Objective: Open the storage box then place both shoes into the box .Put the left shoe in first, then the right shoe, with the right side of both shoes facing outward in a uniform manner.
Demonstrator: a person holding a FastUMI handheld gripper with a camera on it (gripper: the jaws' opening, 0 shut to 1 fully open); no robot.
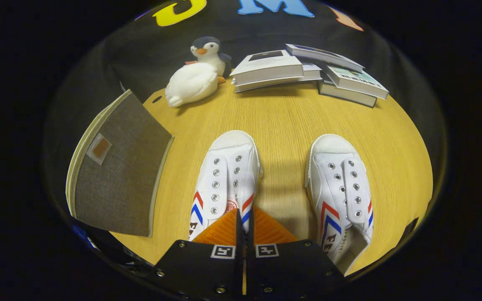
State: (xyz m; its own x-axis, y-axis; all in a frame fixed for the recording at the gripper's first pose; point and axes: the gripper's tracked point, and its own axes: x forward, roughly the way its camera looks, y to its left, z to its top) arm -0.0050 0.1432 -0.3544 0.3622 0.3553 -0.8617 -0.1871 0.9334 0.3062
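Two white canvas shoes with red and blue stripes stand side by side on the wooden table, toes pointing away from me. My gripper point(245, 217) is shut on the left shoe point(227, 175): its orange fingers point(223, 229) pinch the shoe's inner side wall near the opening. The right shoe point(341, 184) stands free just to the right of the fingers. The storage box point(117, 179) lies to the left of the left shoe. It shows a grey fabric face with a small brown tab and cream edges. I cannot tell whether it is open.
A plush penguin point(197, 75) lies at the far side of the table point(285, 121), beyond the left shoe. Several books point(308, 69) are stacked beside it, beyond the right shoe. Bare wood lies between the shoes and these things.
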